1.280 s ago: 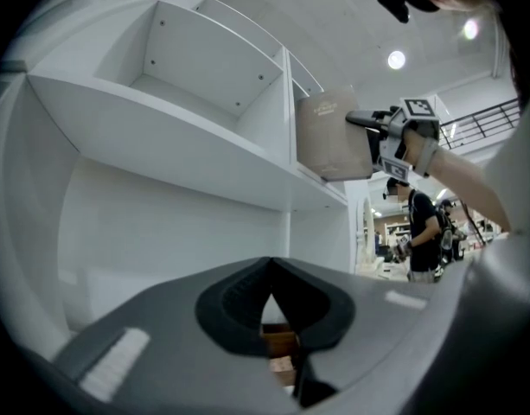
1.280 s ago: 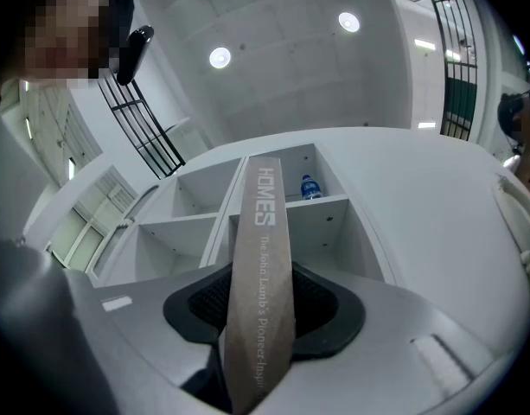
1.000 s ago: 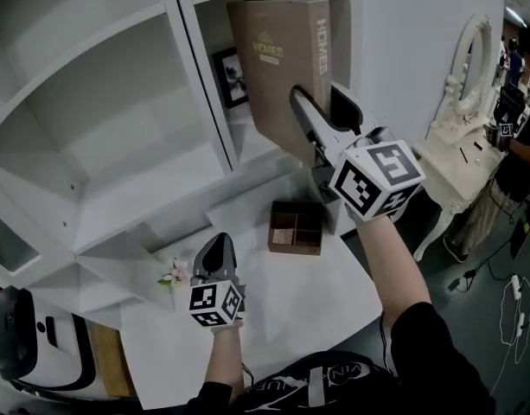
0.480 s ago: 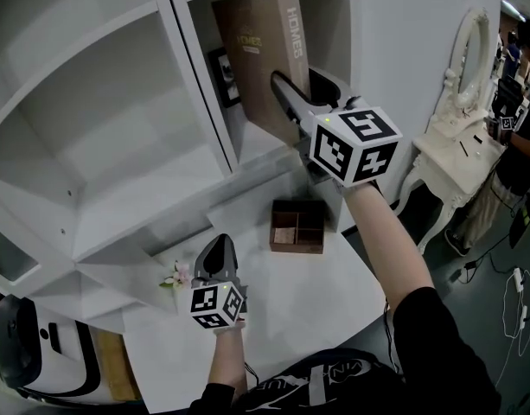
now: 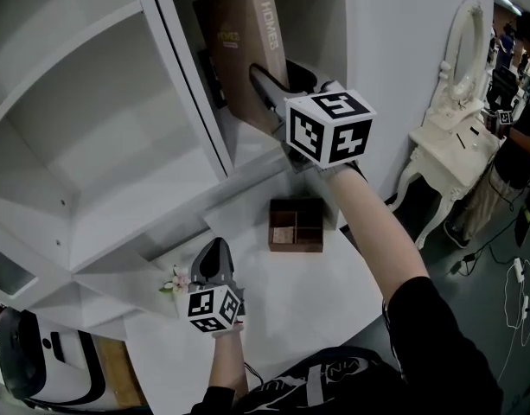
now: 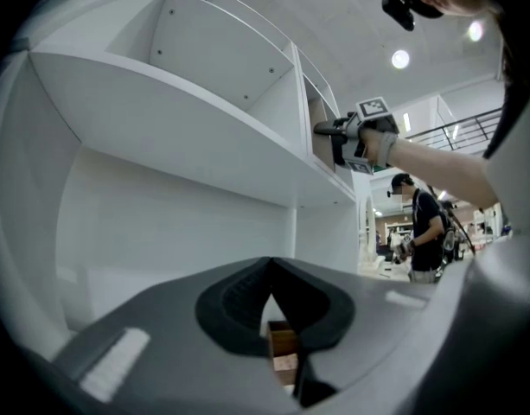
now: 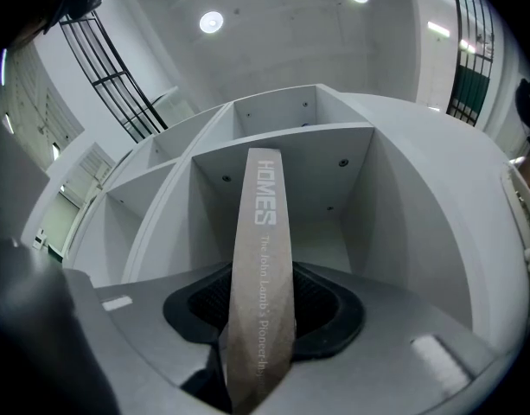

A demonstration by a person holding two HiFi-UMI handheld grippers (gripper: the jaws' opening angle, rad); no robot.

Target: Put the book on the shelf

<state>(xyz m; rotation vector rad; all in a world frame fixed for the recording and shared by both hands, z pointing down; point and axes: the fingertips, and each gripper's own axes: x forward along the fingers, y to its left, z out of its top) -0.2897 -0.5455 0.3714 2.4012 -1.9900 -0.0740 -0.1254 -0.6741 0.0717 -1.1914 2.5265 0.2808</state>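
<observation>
Low at seven o'clock in the head view, the left hand-held gripper (image 5: 215,249) is held idle above the white bench (image 5: 290,305). Its jaws are clenched on nothing, and a small flower (image 5: 173,277) lies just beside it.

At twelve o'clock the tan book (image 5: 243,37) is seen nearly upright inside an upper compartment of the shelf (image 5: 252,150), spine turned outward. It is grasped low down by the right hand-held gripper (image 5: 280,89), whose jaws are spread wide over the two covers. Whether the bottom edge is already rested on the shelf board cannot be told, since it is hidden by the gripper. A picture frame (image 5: 211,76) is glimpsed at the book's nine o'clock, and a wooden box (image 5: 296,226) is left on the bench at six o'clock, below the compartment.

The book is judged a stiff, thick hardback of some weight, unlikely to bend but top-heavy when pinched so low. Its smooth covers could slide between the pads. A hold across both covers close to the spine, nearer mid-height, is thought safest.

Compared with a second ago, the book has been carried up and toward eleven o'clock, deeper into the compartment. Less of its front cover is shown, and the picture frame is now mostly hidden. The grip has not been widened or narrowed, and the left hand-held gripper has barely been moved.
</observation>
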